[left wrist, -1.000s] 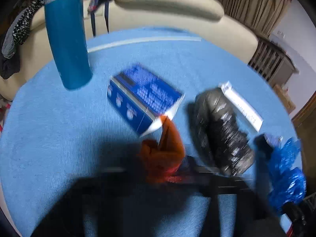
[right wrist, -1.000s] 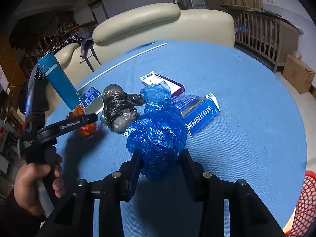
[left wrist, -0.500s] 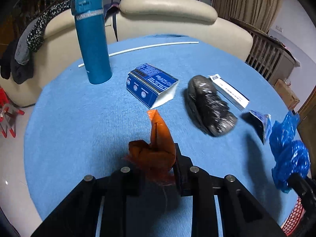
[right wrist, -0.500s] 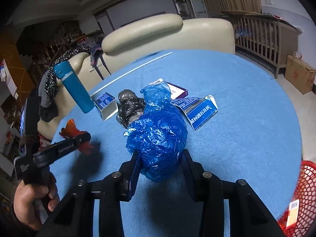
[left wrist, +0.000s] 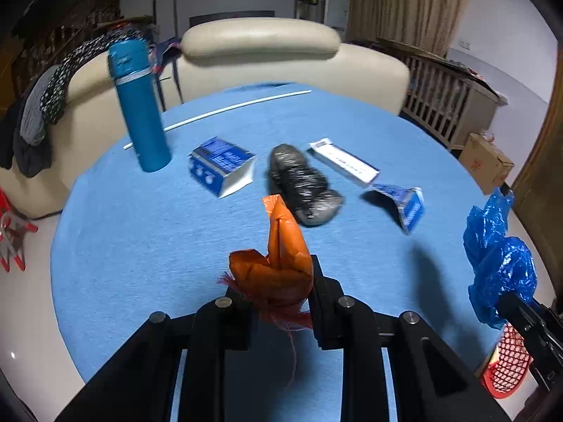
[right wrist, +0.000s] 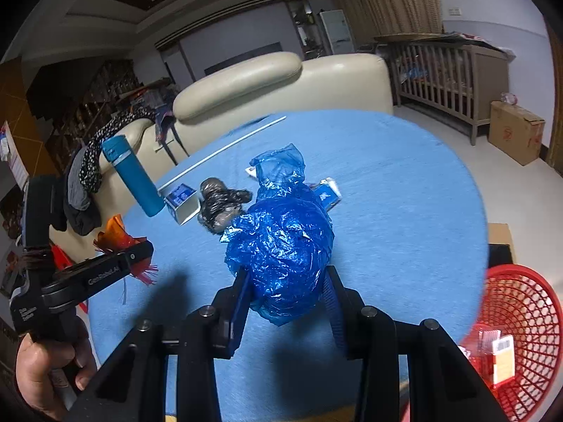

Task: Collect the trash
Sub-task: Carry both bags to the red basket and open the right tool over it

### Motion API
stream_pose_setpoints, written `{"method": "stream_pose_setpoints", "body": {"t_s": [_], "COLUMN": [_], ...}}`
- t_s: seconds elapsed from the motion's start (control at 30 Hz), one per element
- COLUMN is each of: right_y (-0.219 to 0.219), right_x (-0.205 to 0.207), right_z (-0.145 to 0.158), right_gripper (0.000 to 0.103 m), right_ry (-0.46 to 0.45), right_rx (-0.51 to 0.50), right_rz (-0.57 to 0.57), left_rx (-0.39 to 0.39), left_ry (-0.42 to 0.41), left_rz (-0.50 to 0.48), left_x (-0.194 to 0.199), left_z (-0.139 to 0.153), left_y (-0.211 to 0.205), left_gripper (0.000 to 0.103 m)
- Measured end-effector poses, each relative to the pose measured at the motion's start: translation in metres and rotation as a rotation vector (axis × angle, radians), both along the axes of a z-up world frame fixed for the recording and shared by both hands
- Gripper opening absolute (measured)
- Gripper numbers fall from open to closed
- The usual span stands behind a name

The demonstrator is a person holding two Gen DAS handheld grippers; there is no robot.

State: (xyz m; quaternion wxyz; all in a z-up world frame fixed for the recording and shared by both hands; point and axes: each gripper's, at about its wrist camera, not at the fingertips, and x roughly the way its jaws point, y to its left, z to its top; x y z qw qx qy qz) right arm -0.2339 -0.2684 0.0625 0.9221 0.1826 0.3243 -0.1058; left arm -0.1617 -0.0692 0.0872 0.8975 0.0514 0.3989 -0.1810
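Clamping a crumpled orange wrapper (left wrist: 278, 267) between its fingers, the left hand-held gripper (left wrist: 278, 302) hangs above the blue desk (left wrist: 140, 239) in the left wrist view. Farther back lie a black bag (left wrist: 302, 186), a blue carton (left wrist: 221, 167) and an upright teal bottle (left wrist: 139, 105).

From the right wrist view, the right hand-held gripper (right wrist: 286, 299) is closed around a bulging blue plastic bag (right wrist: 281, 239), raised over the desk. A red mesh basket (right wrist: 520, 320) stands beside the desk at lower right.

A teal bottle (left wrist: 139, 105) stands upright on the blue round table (left wrist: 123, 232), just beside a thin white rod (left wrist: 218, 112) (possibly a tube). Behind stands a cream sofa (left wrist: 260, 59) draped with clothes (left wrist: 42, 105).
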Motion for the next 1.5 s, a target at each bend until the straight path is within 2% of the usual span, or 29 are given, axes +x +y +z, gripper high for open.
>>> {"method": "stream_pose_setpoints", "body": {"t_s": [0.37,0.87,1.1,1.33,1.43,1.5], "right_y": [-0.047,-0.143,-0.164,-0.176,-0.179,-0.181], "right_x": [-0.058,-0.161,-0.188,-0.195,-0.194,-0.196], "right_z": [0.004,-0.021,-0.036,-0.051,-0.061,-0.067], "right_gripper": [0.043,0.043,0.043,0.043,0.051,0.065], "right_ry": [-0.010,0.061,0.102,0.145,0.181,0.189], "right_rx": [-0.018,-0.009,0.006,0.030,0.053,0.072], "right_rz": [-0.144,-0.393,-0.448,-0.464,-0.464,-0.463], "left_rx": [-0.018,0.003,0.017,0.029,0.034,0.039], "left_ry": [-0.020,-0.025,-0.023,-0.011,-0.003,0.002], "left_rz": [-0.190,-0.465,-0.568,-0.635,-0.648,-0.655], "left_x": [-0.048,-0.116,-0.142,-0.160,-0.163,-0.166], "left_z": [0.009,0.008,0.005,0.001,-0.002,-0.004], "left_y": [-0.070,-0.179,-0.215,-0.239,-0.245,-0.248], "left_gripper": [0.025,0.025,0.025,0.025,0.025,0.025]}}
